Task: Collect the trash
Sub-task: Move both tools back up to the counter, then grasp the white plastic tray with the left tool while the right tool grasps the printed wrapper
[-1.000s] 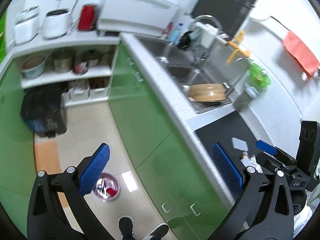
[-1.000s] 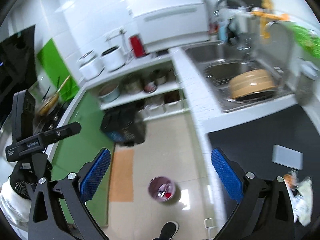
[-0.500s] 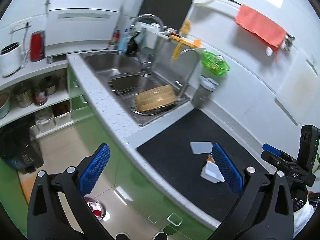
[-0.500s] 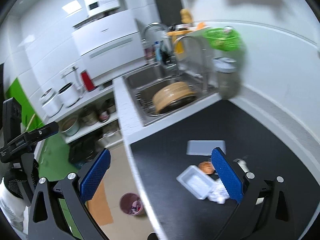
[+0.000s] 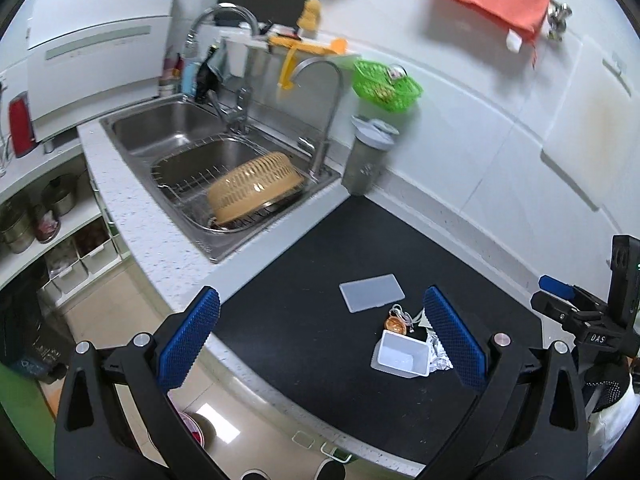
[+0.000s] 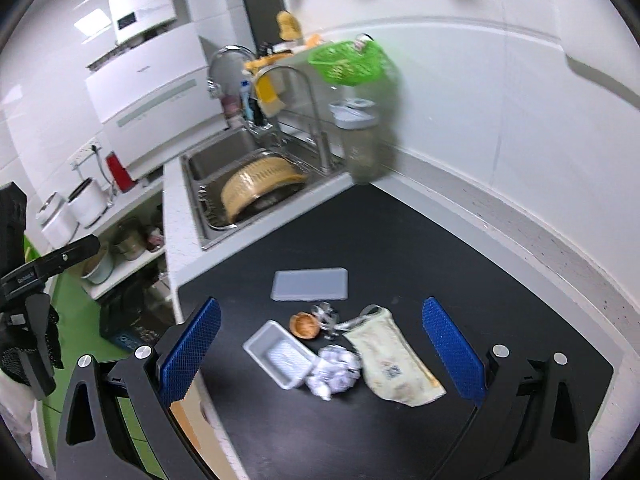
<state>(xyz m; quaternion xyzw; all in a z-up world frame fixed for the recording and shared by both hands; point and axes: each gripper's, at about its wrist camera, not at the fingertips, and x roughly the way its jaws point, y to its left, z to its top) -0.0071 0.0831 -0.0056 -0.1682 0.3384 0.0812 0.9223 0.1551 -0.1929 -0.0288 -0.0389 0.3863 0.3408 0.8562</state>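
Observation:
Trash lies on a black countertop mat (image 6: 460, 248): a white plastic tray (image 6: 280, 354), a flat grey lid (image 6: 310, 284), a brown shell-like scrap (image 6: 305, 325), a crumpled foil ball (image 6: 334, 370), a cream pouch (image 6: 394, 360) and clear wrap (image 6: 326, 314). The left wrist view shows the same tray (image 5: 402, 354), lid (image 5: 372, 292) and brown scrap (image 5: 394, 323). My right gripper (image 6: 320, 350) is open above the pile, holding nothing. My left gripper (image 5: 320, 342) is open too, hovering over the mat's near edge, with the tray by its right finger.
A steel double sink (image 5: 188, 148) with an upturned tan basket (image 5: 256, 188) lies to the left. A grey lidded jar (image 5: 366, 156) and a green basket (image 5: 386, 86) stand by the wall. A small bin (image 5: 194, 432) sits on the floor below the counter edge.
Both views have swung from the floor and shelves up onto the counter. The trash pile has come into full view and closer between both sets of fingers. Both grippers stay open.

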